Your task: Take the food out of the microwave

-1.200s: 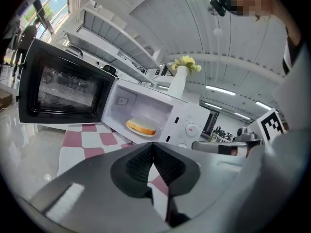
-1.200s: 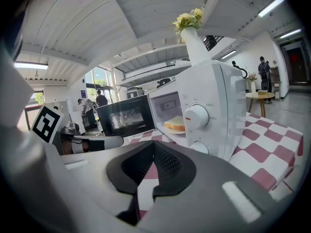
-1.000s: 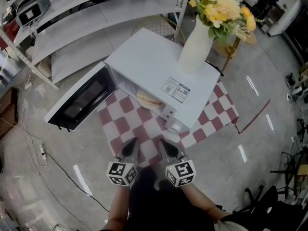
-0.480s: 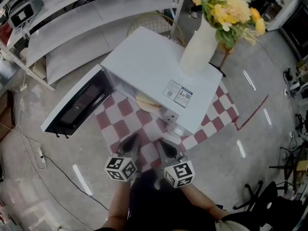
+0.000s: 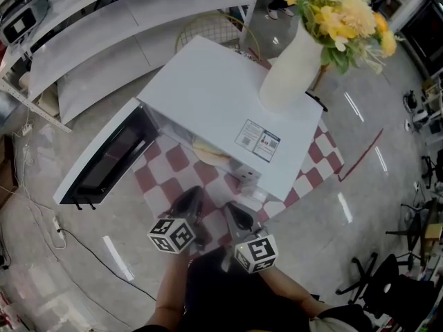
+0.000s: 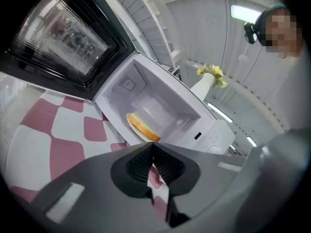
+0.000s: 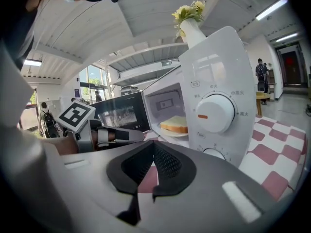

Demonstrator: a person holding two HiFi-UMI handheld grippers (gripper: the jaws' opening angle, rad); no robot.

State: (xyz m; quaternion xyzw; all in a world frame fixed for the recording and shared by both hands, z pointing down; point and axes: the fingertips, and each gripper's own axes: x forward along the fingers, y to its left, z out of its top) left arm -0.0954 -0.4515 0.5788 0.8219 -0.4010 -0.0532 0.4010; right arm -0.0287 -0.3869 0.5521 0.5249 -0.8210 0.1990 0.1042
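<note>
Two empty, clenched tools: left gripper [image 6: 152, 145] and right gripper [image 7: 154, 144]. Ahead of their fingertips, the bread [image 7: 174, 124] (on a plate [image 7: 166, 132]) could slide off if pushed.

i hold both grippers low and close in front of me, at about 6 o'clock in the head view. my left gripper [image 5: 190, 199] points toward 1 o'clock and my right gripper [image 5: 234, 213] toward 11 o'clock, so their tips lean toward each other but stay apart. each has its jaws pressed together with nothing between them. the left marker cube [image 5: 171, 234] and right marker cube [image 5: 256, 252] sit just ahead of my left forearm [image 5: 168, 297] and right forearm [image 5: 294, 301].
</note>
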